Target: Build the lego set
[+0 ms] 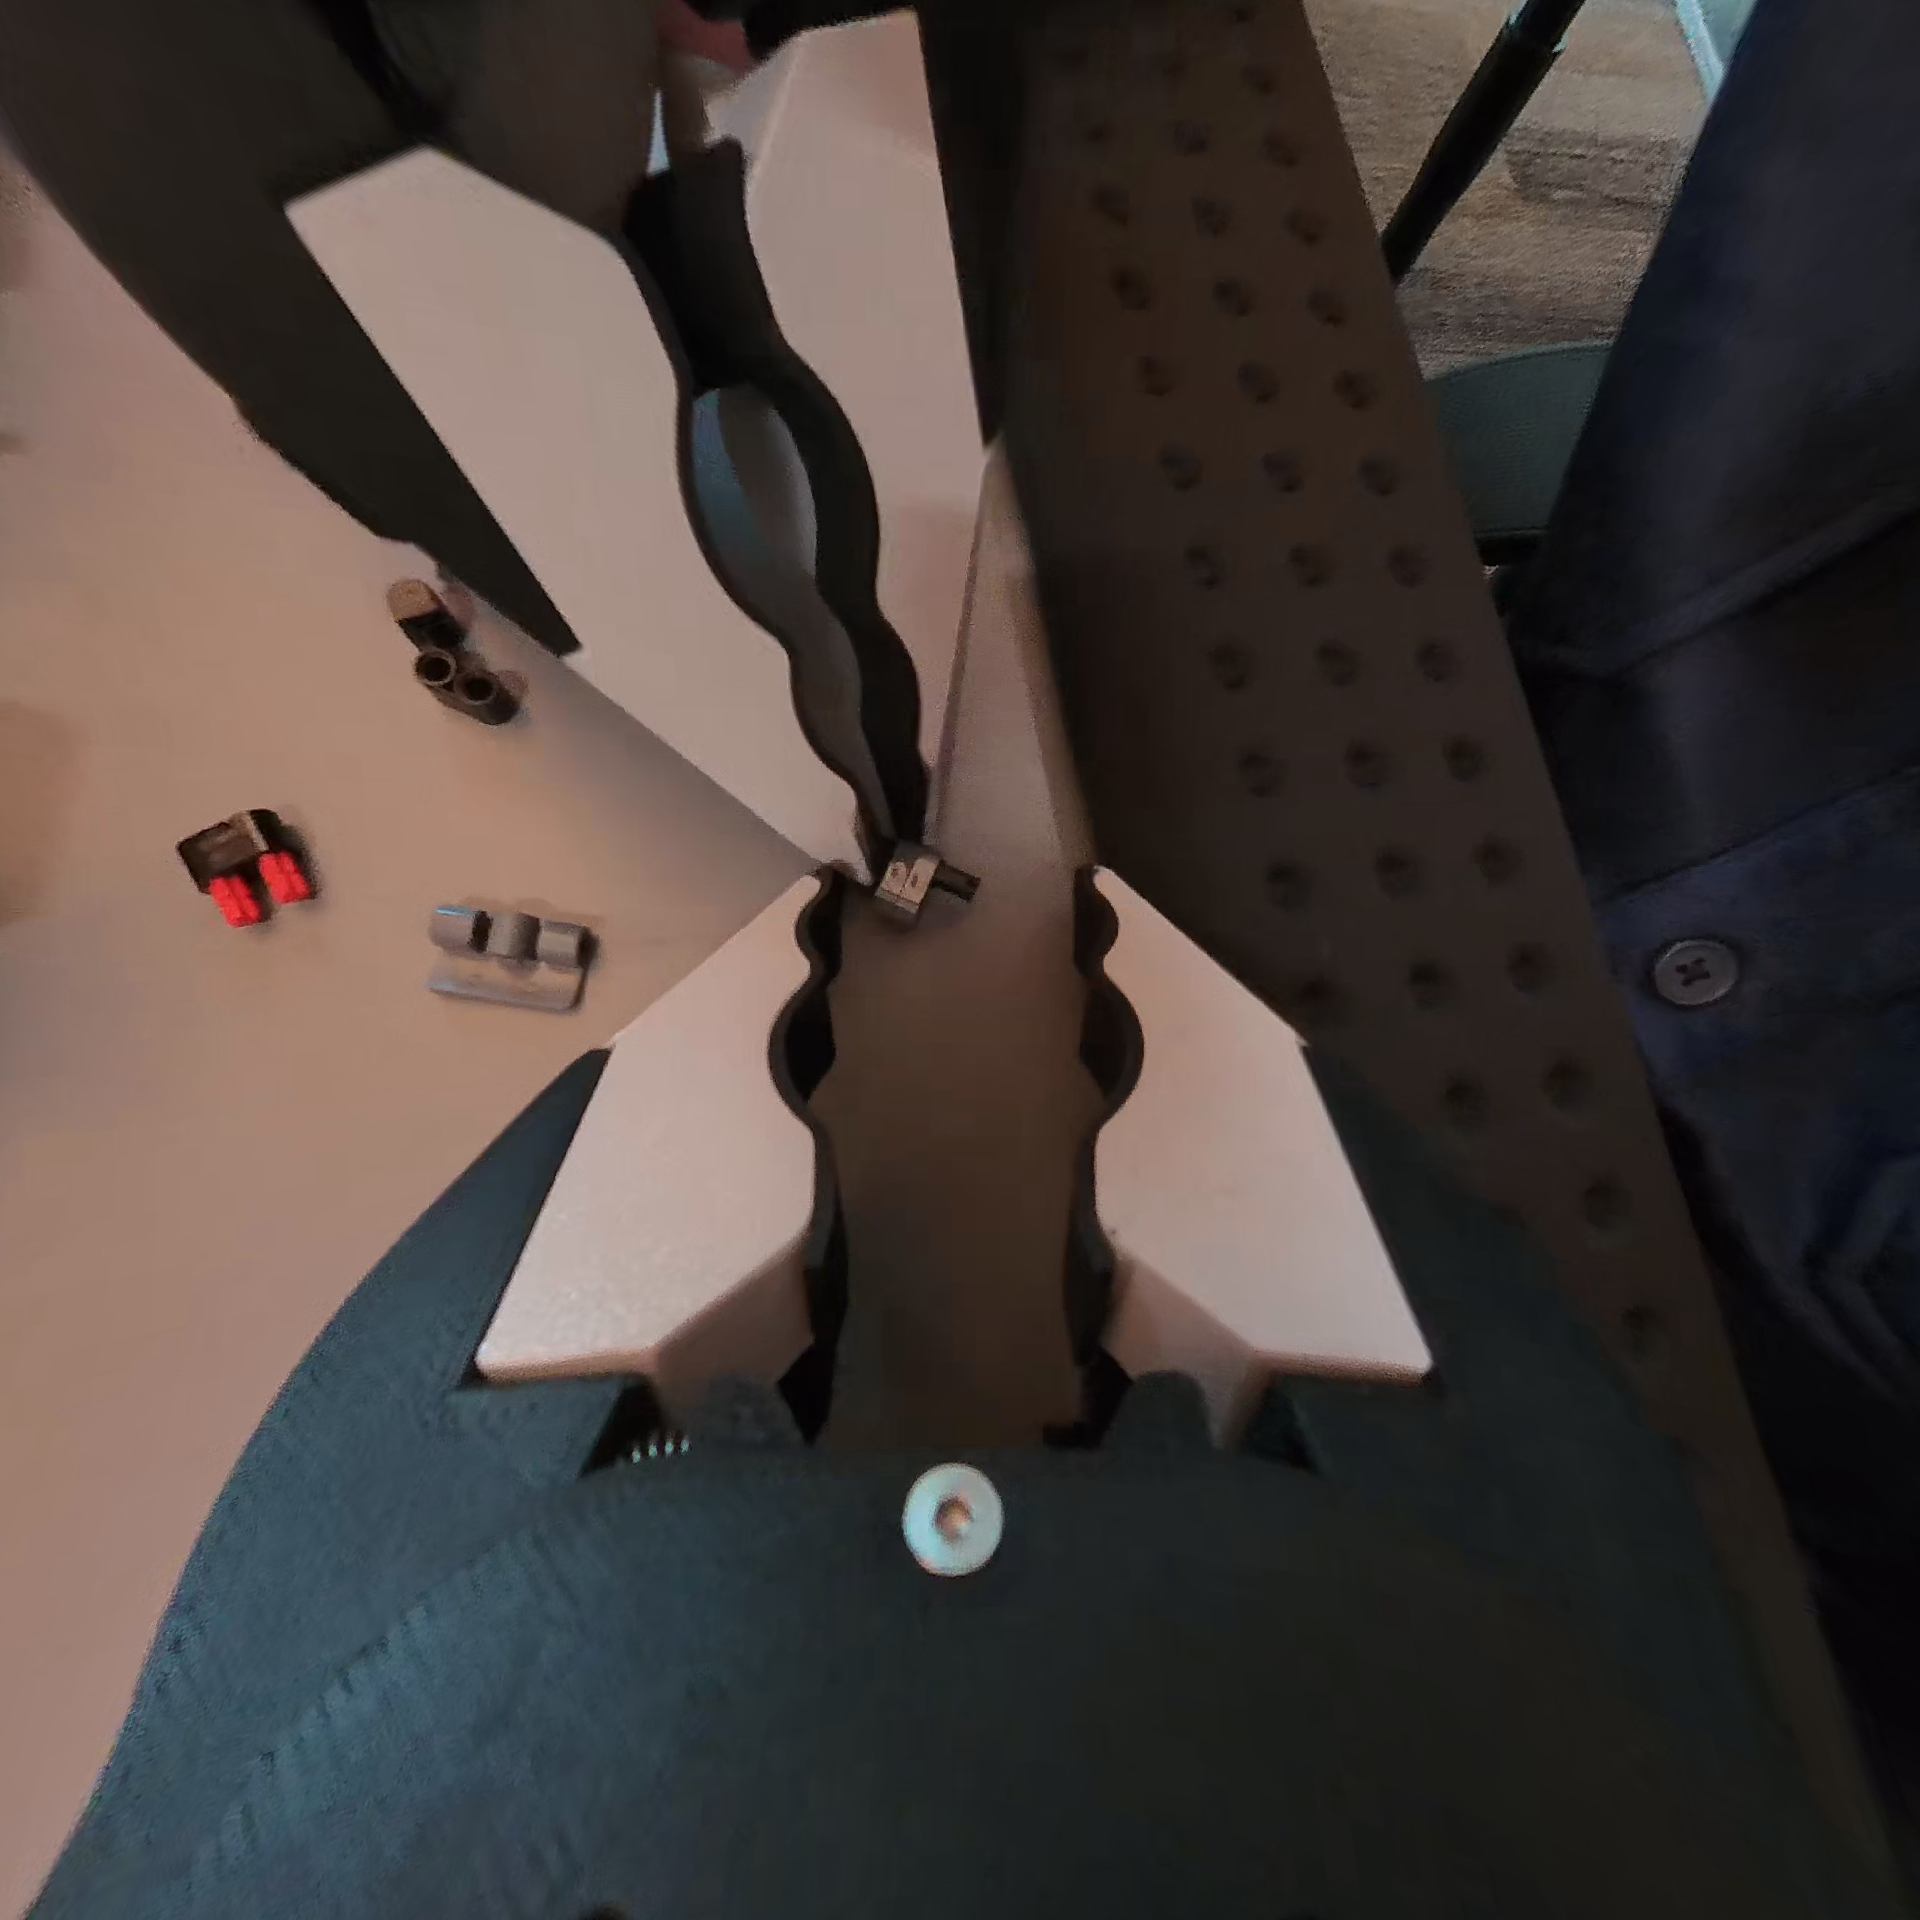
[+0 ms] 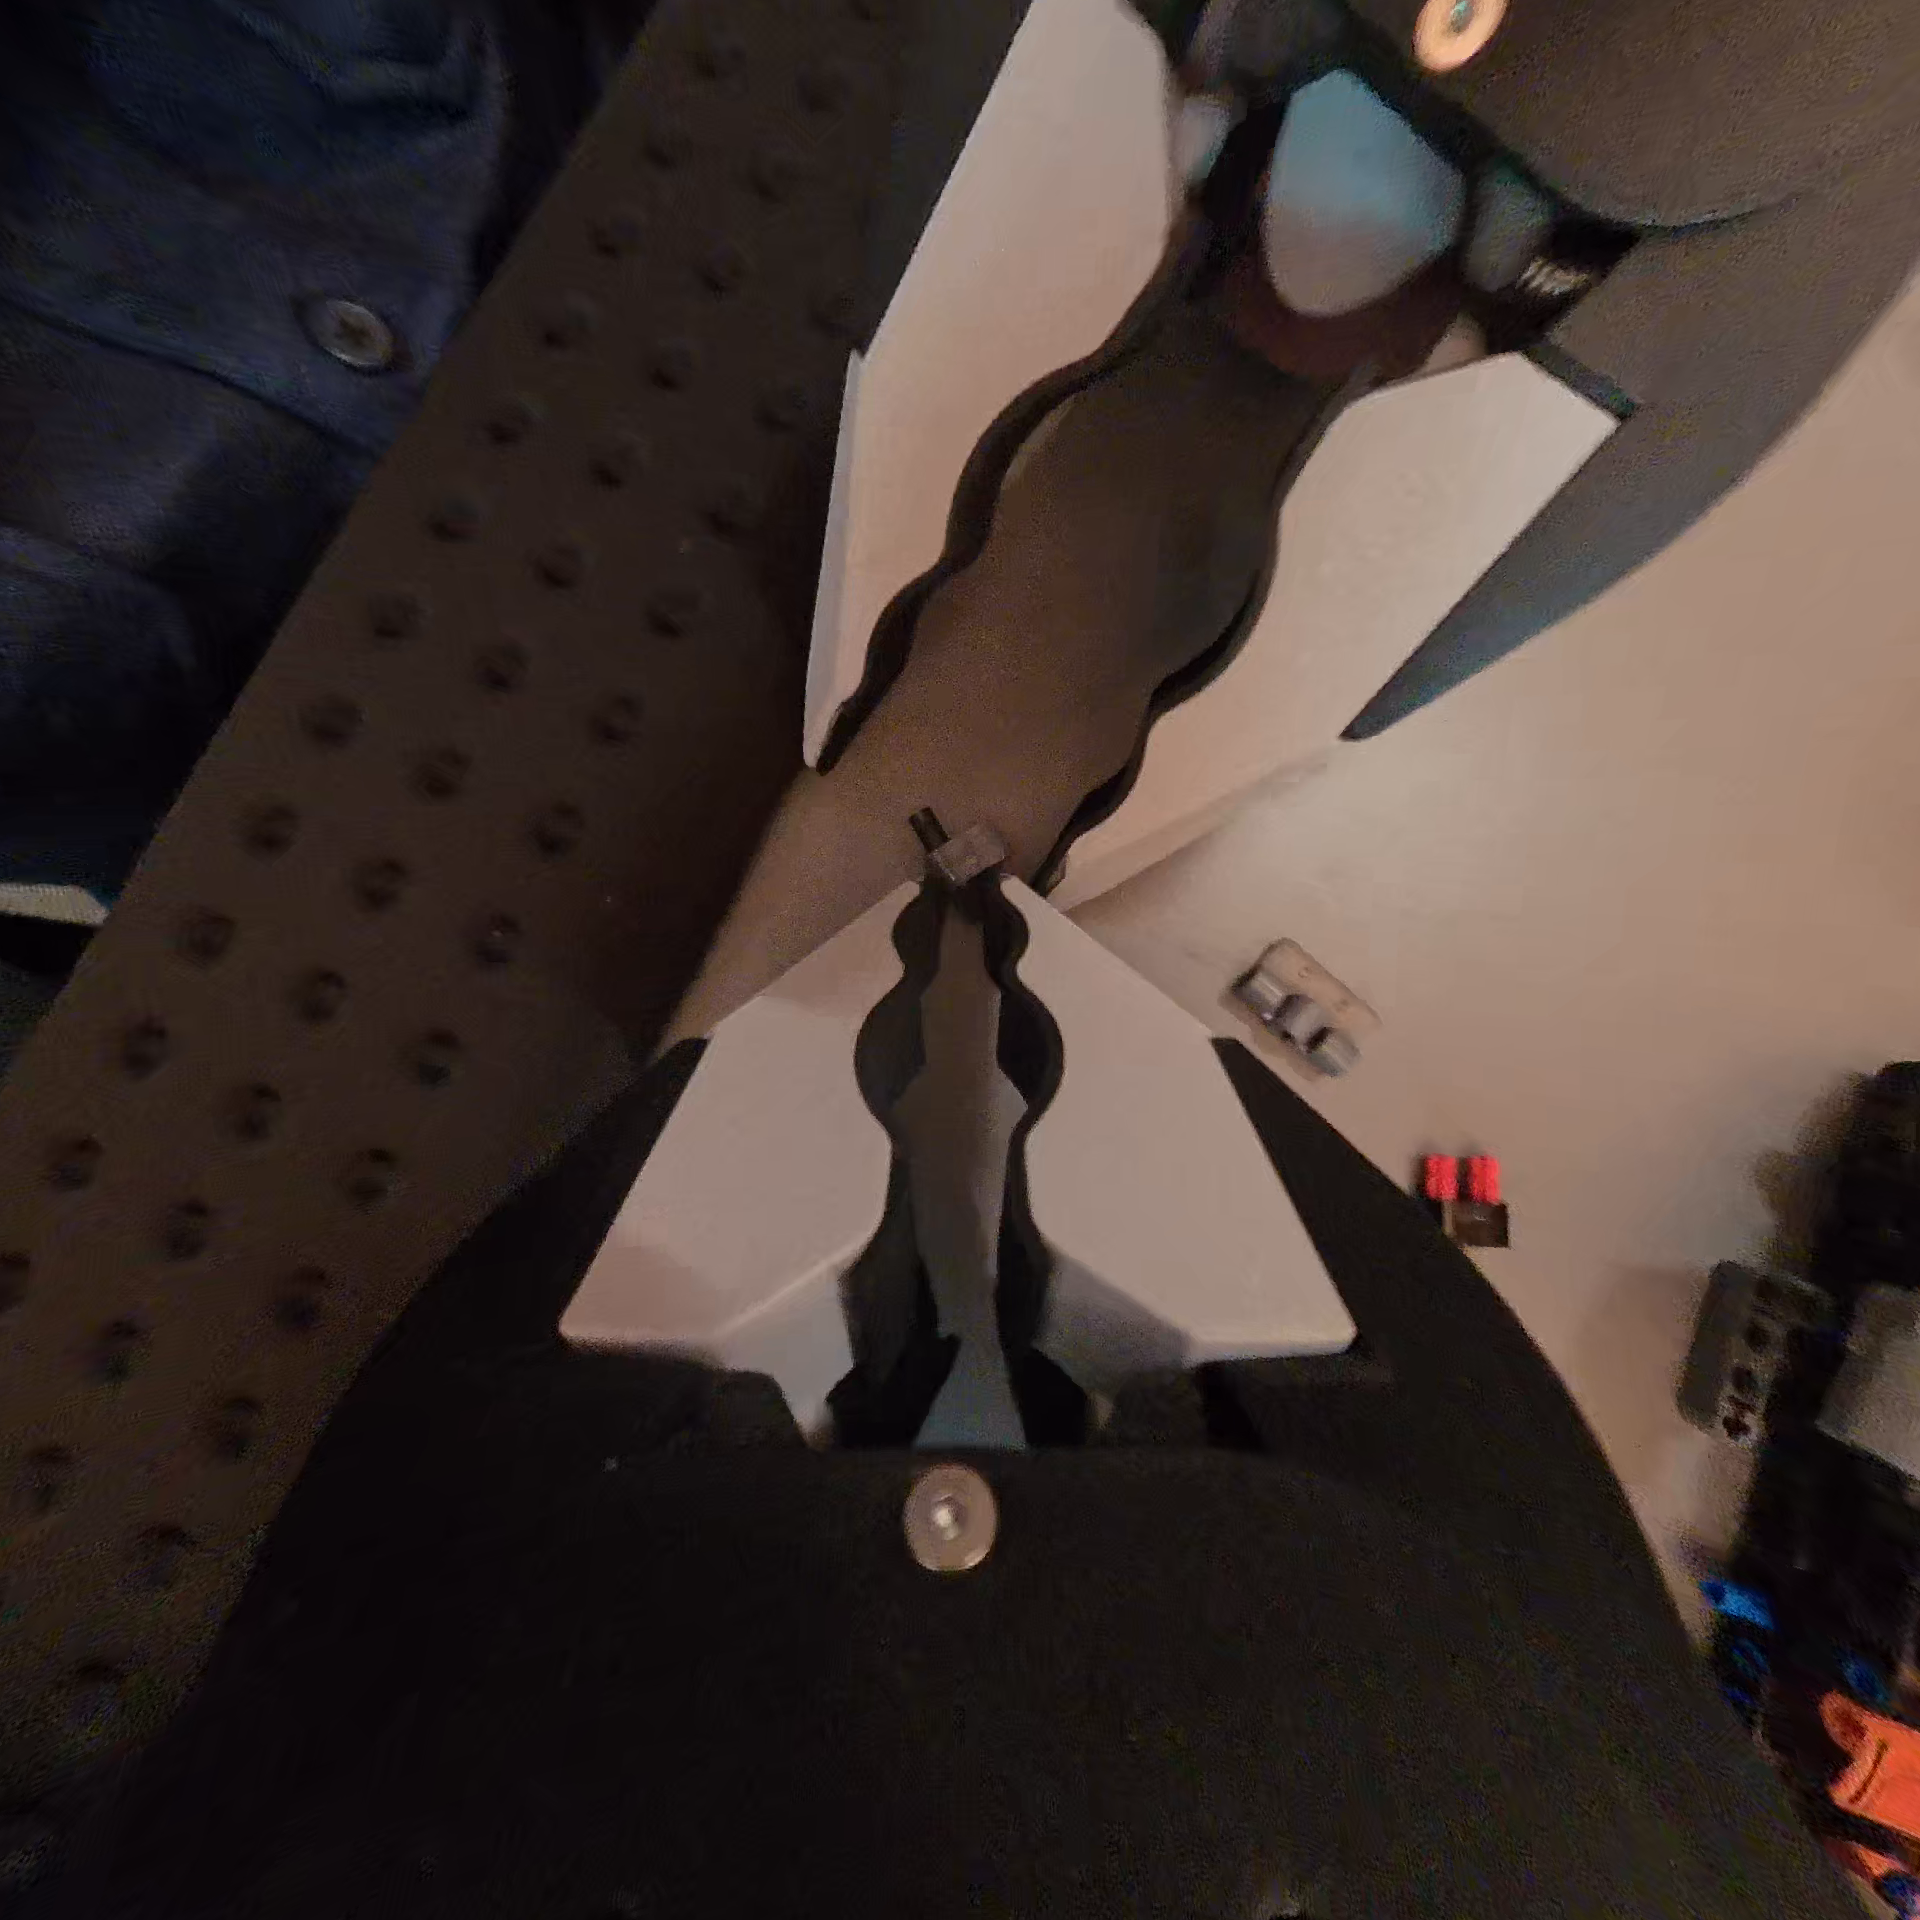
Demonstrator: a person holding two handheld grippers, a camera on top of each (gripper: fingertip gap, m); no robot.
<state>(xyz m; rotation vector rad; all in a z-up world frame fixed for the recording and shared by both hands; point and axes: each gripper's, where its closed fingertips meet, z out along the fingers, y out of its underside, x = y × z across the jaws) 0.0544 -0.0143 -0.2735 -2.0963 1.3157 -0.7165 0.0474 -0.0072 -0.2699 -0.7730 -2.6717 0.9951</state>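
The right gripper [image 2: 961, 894] has its fingertips pinched together on a small grey lego piece [image 2: 964, 854] with a short black pin protruding from one side; the piece sits just above centre in the right wrist view. In the left wrist view the same piece [image 1: 912, 883] appears at centre frame, clamped at the tips of the right gripper [image 1: 883, 831], which enters from the upper left.

The left gripper [image 1: 956, 883] has its jaws set wide, one fingertip on each side of the grey piece. The left fingertip [image 1: 826, 894] is just beside the piece; contact cannot be confirmed. In the right wrist view the left gripper [image 2: 935, 821] enters from the top of the frame, tips apart.

A dark studded baseplate [image 1: 1330, 644] runs diagonally along the right of the left wrist view and along the left of the right wrist view [image 2: 416, 831].

On the pale table [image 1: 156, 1143], at the left of the left wrist view:
- a grey hinge-like part [image 1: 511, 951];
- a black part with two red pins [image 1: 247, 864];
- a black two-hole connector [image 1: 457, 665].

A partly built dark assembly [image 2: 1829, 1371] lies at the right edge of the right wrist view, with blue and orange parts [image 2: 1860, 1766] below it.

A person's dark blue buttoned garment [image 1: 1745, 831] fills the right edge of the left wrist view.
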